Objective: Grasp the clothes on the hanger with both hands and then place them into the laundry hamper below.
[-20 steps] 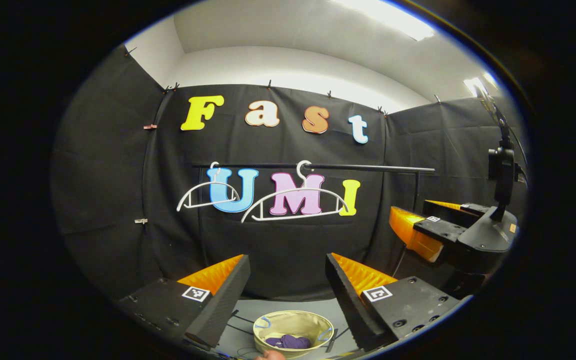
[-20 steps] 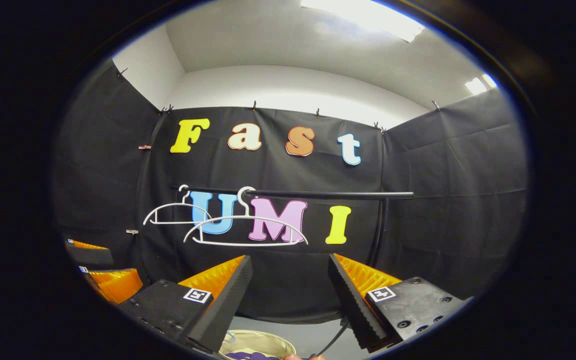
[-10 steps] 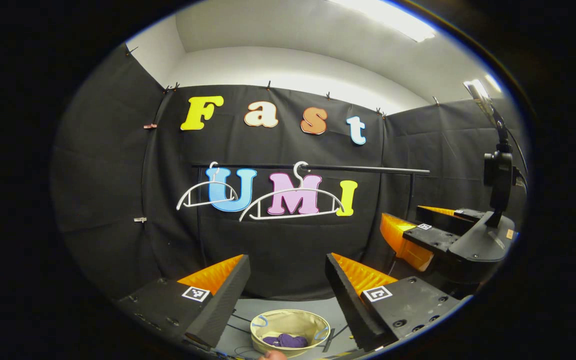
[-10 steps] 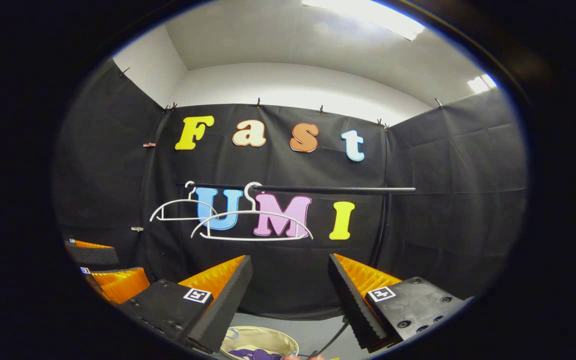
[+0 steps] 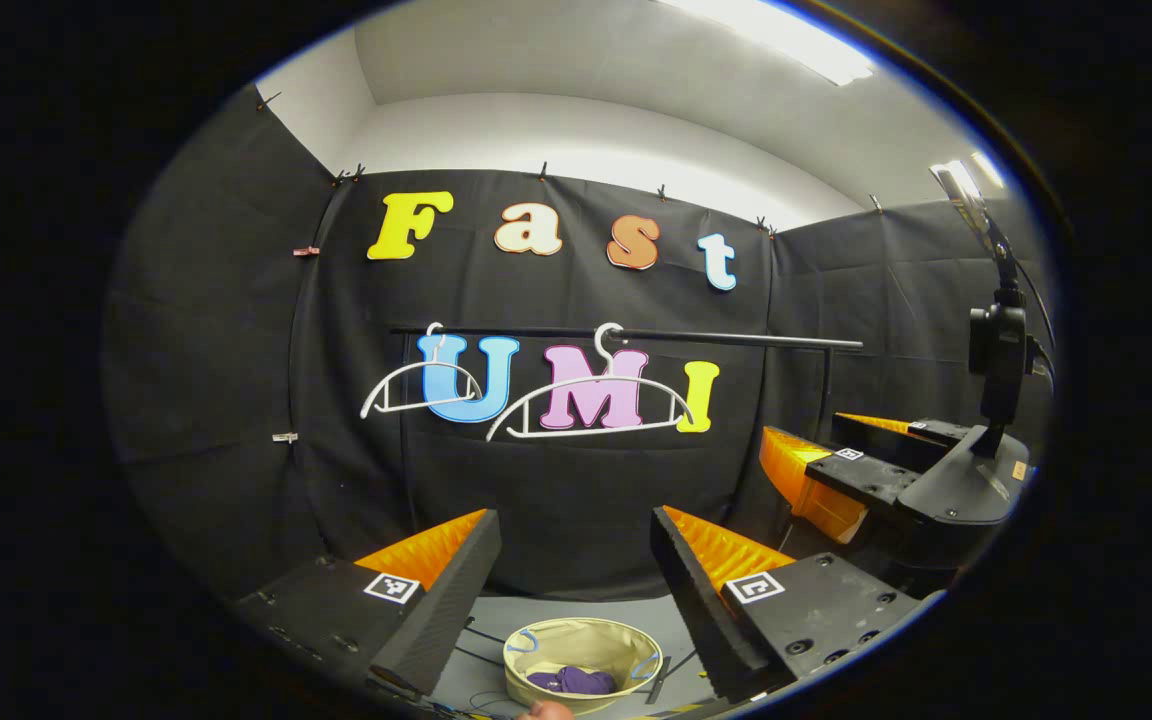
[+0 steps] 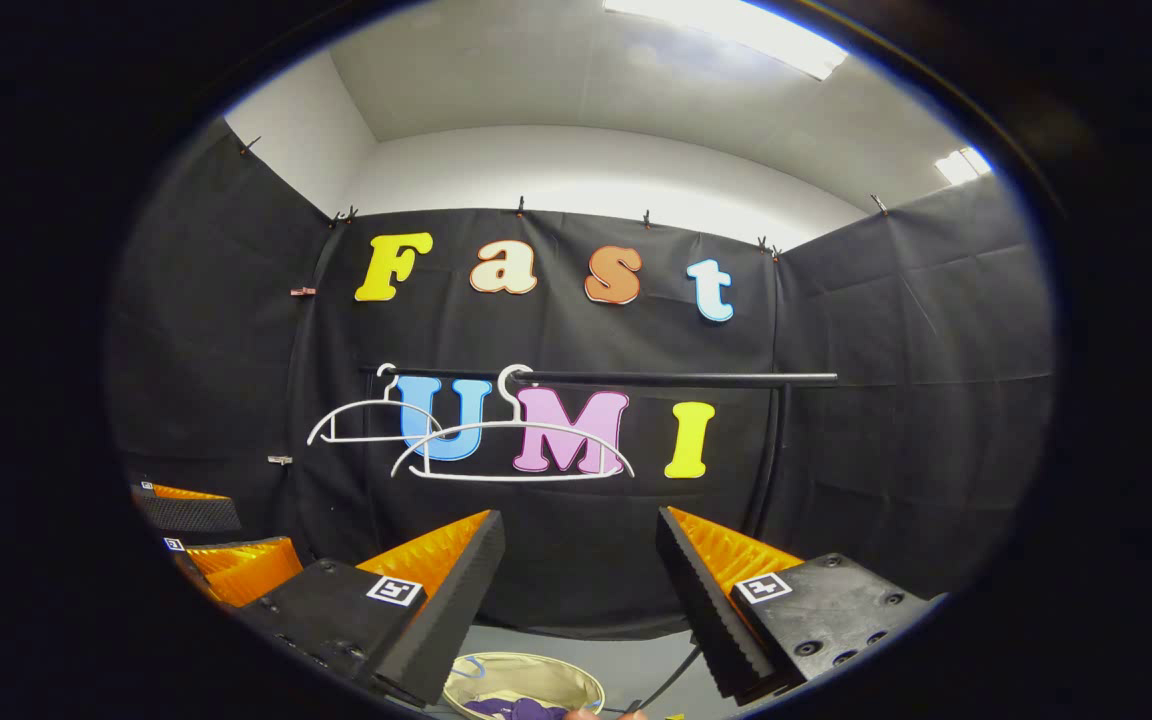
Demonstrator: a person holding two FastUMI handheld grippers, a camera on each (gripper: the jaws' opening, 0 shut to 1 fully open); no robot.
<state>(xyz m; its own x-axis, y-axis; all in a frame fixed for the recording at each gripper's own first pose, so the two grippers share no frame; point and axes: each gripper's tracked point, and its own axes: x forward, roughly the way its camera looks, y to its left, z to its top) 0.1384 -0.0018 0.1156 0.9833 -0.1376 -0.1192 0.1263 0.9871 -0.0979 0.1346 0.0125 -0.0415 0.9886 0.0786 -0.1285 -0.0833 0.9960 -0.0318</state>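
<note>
Purple clothes (image 5: 572, 682) lay bunched in the beige laundry hamper (image 5: 536, 655) on the floor — below and just ahead of both tools. Left hand-held gripper (image 5: 576, 570) and right hand-held gripper (image 6: 581, 575) released, gaping, grasping nothing. White hangers (image 5: 586, 400) bare on the rail (image 5: 736, 338) — nothing seemingly left to fetch.

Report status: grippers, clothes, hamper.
Left gripper open, empty. Right gripper open, empty. Both hangers bare on the rail; purple clothes in the hamper below. Nothing in the way.
</note>
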